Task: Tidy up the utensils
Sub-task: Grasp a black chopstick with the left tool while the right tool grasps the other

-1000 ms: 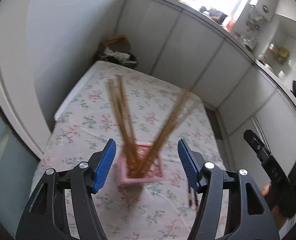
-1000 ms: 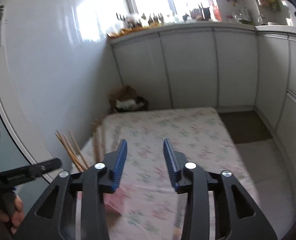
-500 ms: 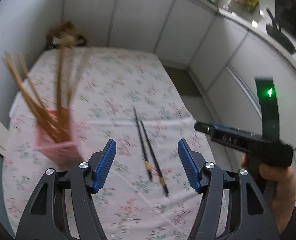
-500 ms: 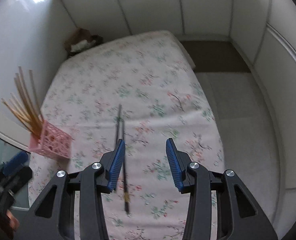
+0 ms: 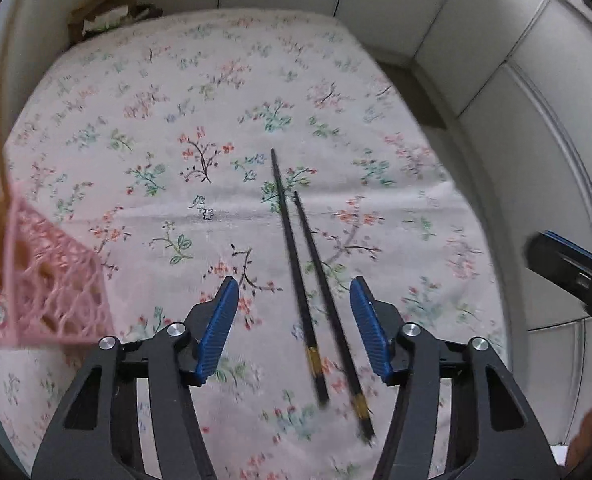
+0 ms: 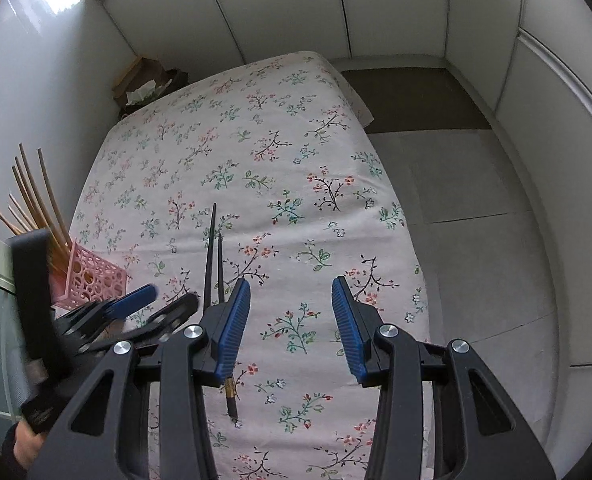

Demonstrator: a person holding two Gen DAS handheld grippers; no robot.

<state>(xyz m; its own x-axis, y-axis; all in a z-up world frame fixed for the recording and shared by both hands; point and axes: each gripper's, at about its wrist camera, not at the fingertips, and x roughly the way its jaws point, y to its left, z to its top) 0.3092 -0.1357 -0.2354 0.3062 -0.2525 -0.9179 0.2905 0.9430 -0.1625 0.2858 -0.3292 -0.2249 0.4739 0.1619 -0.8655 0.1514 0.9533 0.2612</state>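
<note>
Lowered: left hand-held gripper (image 5: 294, 322), closing | black chopsticks (image 5: 296, 264), gold-banded, parallel

We see a table under a floral cloth (image 6: 280, 152), white cabinet panels (image 6: 288, 8) around it, grey floor tiles (image 6: 467, 208), and daylight at the upper left.

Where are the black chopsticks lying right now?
The black chopsticks lie side by side on the floral tablecloth, between the open left claw's fingers in its view, right of the pink holder.
</note>
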